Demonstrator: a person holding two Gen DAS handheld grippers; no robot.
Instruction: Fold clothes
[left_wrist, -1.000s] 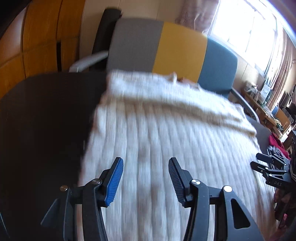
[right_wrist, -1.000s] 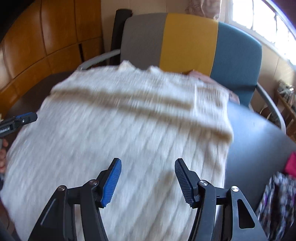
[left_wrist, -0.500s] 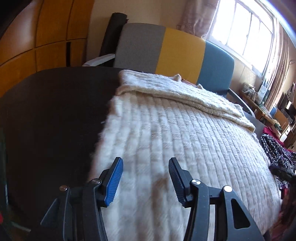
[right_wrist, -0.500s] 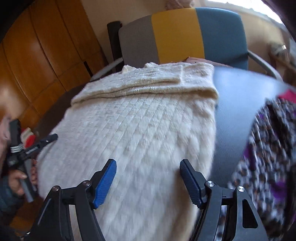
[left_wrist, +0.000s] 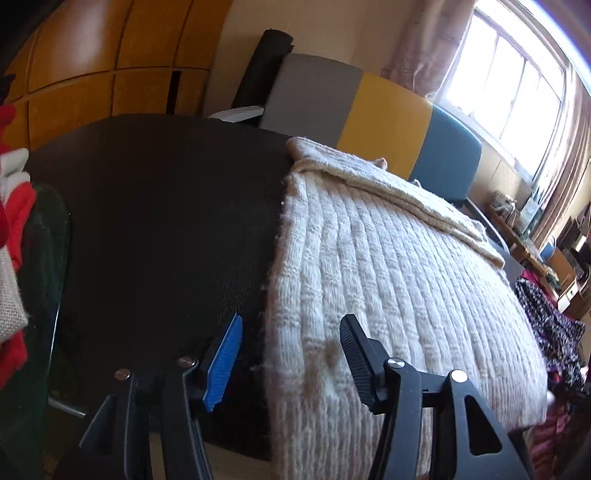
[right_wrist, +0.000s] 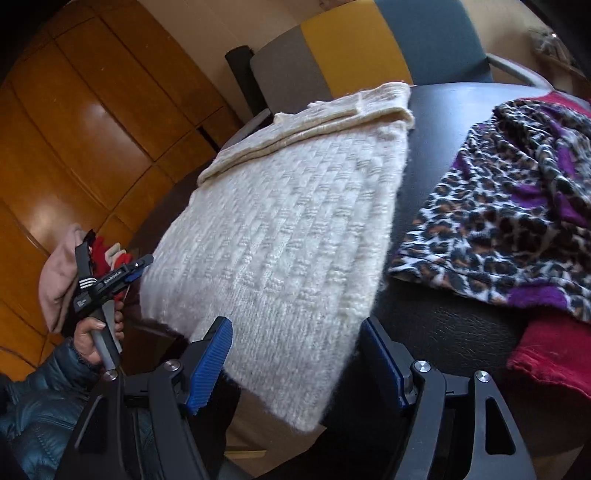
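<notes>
The left gripper has its fingers spread apart with nothing between them. The near left edge of the cream knit sweater lies just ahead of the gap, closer to the black finger than to the blue-padded one. The right gripper is likewise spread and empty; the near hem of the sweater sits between and just beyond its fingers, overhanging the near edge of the counter.

The sweater lies flat on the dark counter, with a narrower folded band of fabric laid across its far end. Outward to the right of the right fingers, a leopard-print garment rests on a red cloth, apart from the sweater. Beyond the far end stands a chair with grey, yellow and blue back panels. From the right wrist, the left gripper appears at the left edge, held in a hand.

Handling judgement: the thick ribbed knit appears soft, limp and moderately heavy for a garment. It will probably sag and stretch if lifted at one point. The fuzzy surface should give the ribbed finger pads good friction, so slip is unlikely. The recommended hold is at the two near hem corners, one per gripper, pinching all layers at the edge. Lifting both corners together and level should keep the fold line straight.
</notes>
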